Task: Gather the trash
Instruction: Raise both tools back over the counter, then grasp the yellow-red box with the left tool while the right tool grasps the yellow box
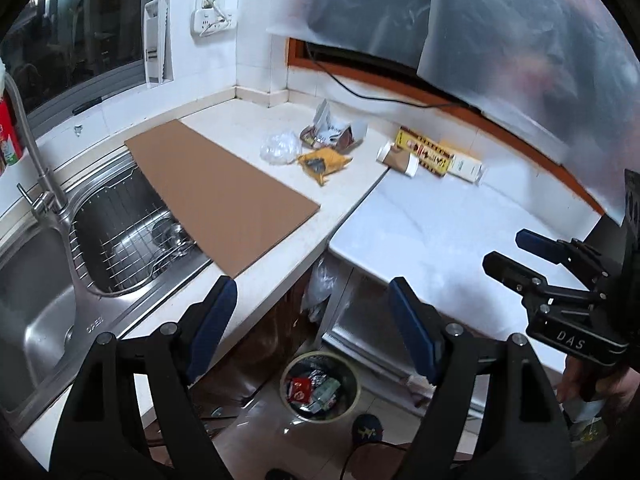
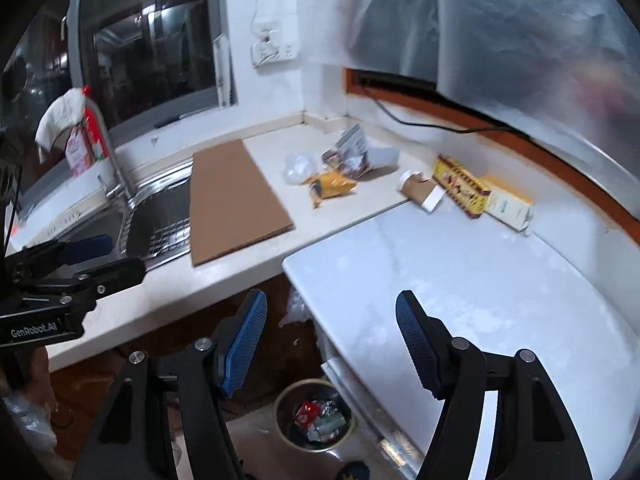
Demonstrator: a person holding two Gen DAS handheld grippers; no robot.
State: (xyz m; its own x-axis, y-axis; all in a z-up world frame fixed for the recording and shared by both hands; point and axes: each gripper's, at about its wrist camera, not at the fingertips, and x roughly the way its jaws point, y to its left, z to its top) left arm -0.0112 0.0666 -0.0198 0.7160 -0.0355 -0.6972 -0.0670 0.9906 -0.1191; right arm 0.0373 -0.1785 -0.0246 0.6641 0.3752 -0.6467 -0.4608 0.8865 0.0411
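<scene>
Wrappers (image 1: 328, 140) lie on the bench (image 1: 280, 240) behind the cardboard sheet (image 1: 220, 196). The sink (image 1: 36, 300) sits left. A bin (image 1: 320, 388) stands on the floor below.

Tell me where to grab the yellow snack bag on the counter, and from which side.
Grip the yellow snack bag by its crumpled upper folds, coming down from above. It lies flat and limp beside the clear plastic wad, so its raised creases probably give the pads something to pinch.

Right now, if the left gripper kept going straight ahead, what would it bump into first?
Probably the front edge of the cream stone counter, near the flat brown cardboard sheet; depth is unclear. The open left gripper holds nothing.
</scene>
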